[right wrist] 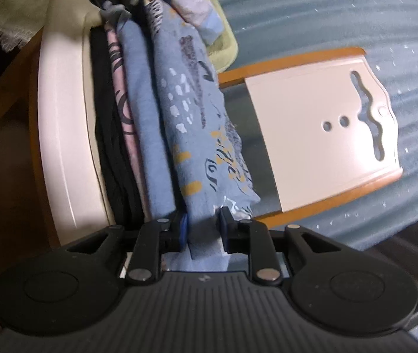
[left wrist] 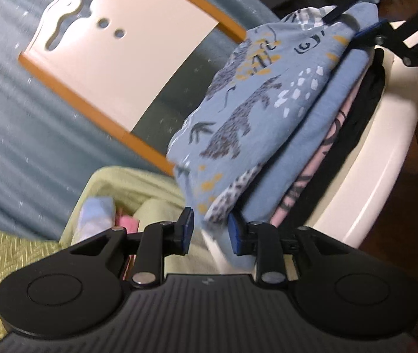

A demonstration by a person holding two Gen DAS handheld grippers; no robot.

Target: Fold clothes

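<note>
Printed garment: a folded blue garment with dinosaur-like print [left wrist: 247,111] lies on top of a stack of folded clothes on a white chair seat [left wrist: 385,153]; its print blurs toward the edges.
Stack below: a plain blue piece [left wrist: 297,147], a pink patterned piece [left wrist: 323,158] and a black piece [left wrist: 364,108]; only their edges show.
Left gripper [left wrist: 211,229]: fingers part open, straddling the near corner of the printed garment; whether the pads press the cloth cannot be told.
Right gripper [right wrist: 202,226]: fingers narrowed around the garment's end edge, the cloth passing between them; the grip looks closed on it.
Chair back [left wrist: 114,58]: white panel with orange frame, cut-outs visible.
Surroundings: blue-grey ribbed covering [left wrist: 8,117]; a green basket [left wrist: 114,185] with unfolded items, partly hidden behind the left gripper.
</note>
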